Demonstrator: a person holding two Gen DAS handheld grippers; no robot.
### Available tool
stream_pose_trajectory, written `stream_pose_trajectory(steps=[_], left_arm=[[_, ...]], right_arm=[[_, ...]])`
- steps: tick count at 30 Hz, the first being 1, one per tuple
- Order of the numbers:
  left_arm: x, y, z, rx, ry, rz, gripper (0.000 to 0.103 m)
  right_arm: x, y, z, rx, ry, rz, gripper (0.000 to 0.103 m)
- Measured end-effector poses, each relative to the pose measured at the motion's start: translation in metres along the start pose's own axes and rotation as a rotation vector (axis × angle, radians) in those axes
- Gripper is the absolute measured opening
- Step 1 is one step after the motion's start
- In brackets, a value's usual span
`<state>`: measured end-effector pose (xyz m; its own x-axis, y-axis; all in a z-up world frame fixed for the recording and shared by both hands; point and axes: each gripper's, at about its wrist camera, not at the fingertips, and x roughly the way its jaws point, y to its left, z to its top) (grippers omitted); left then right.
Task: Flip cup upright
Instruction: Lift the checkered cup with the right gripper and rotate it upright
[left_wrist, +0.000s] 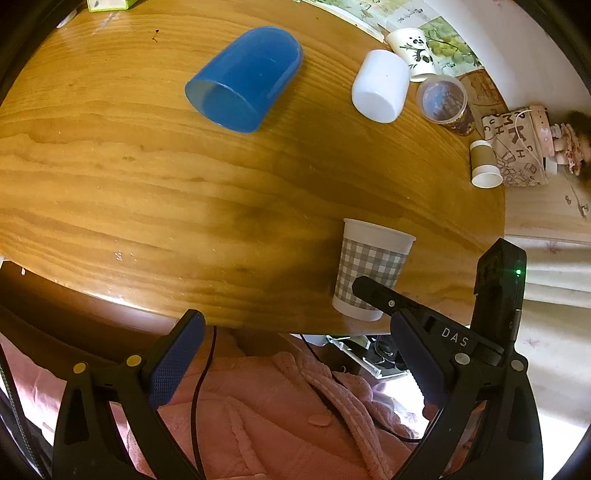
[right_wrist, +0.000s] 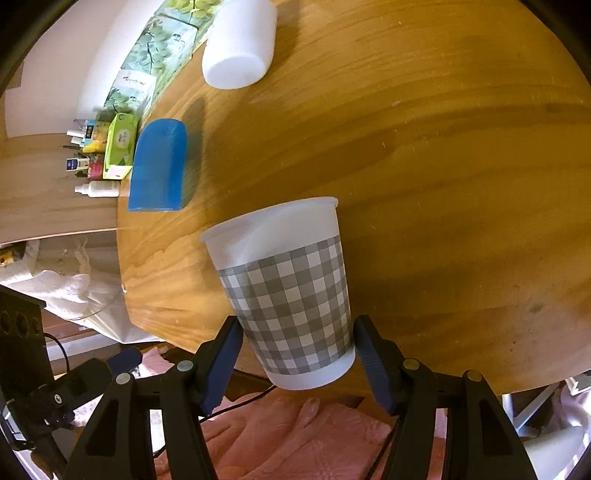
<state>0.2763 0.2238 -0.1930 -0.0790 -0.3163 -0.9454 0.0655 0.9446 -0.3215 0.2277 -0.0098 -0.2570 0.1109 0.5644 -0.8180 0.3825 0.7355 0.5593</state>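
The right claw (right_wrist: 297, 363) had its two fingers around the bottom part of the checked cup (right_wrist: 288, 295), very close on both sides, but whether they were squeezing it could not be told. The cup stood mouth up, near the close edge of the wooden table (right_wrist: 443, 147). The left claw (left_wrist: 295, 369) was wide and held nothing. To do this step well, the right claw probably should open slowly and back away straight, so the cup would not tip.

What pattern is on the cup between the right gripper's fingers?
Grey-and-white gingham check on the cup, clearest in the right wrist view.
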Motion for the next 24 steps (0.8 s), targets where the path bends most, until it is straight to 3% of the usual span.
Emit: stream_pose_trajectory(steps=[12,24], left_arm=[[0.005,-0.017,-0.006,0.009,-0.009,0.012,0.100],[0.017,-0.035,0.000,0.052,0.018,0.034,0.100]], right_arm=[[-0.004,-0.010,0.001,-0.051,0.050,0.049,0.063],[-0.021,-0.010,-0.004,-0.168,0.054,0.030,0.073]])
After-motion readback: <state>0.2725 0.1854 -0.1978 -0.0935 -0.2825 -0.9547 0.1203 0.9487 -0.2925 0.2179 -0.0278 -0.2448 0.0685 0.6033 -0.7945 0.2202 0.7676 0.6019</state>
